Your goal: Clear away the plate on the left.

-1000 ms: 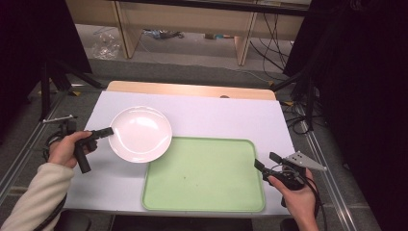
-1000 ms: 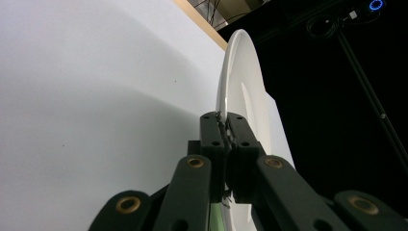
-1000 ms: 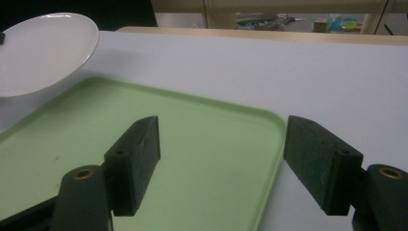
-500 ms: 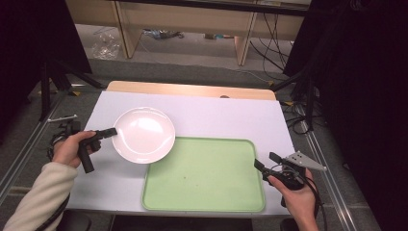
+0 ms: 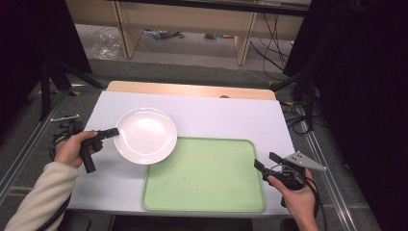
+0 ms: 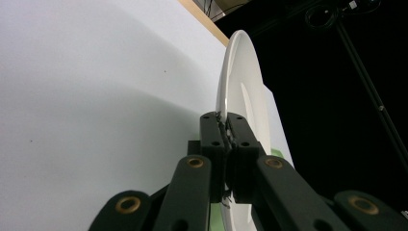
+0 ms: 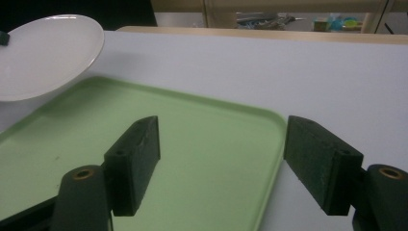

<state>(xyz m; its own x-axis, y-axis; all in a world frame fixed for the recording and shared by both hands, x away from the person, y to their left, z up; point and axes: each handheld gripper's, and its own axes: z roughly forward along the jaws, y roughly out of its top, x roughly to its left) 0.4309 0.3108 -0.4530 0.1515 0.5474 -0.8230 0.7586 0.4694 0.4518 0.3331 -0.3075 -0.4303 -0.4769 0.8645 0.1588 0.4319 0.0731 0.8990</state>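
Left hand-held gripper: I had its jaws clamped on the white plate's rim | Plate: held over the white bench, its near-right edge overlapping the green tray's far-left corner | Right hand-held gripper: I kept it gaping wide, holding nothing, at the tray's right edge

The white plate is round, glossy and empty, held by its nine-o'clock rim and lifted off the white tabletop; its four-o'clock edge overhangs the far-left corner of the green tray. The tray is a pale green rectangle with rounded corners and a raised lip, lying flat and empty at the table's six-o'clock edge; the plate sits toward ten o'clock from its centre.
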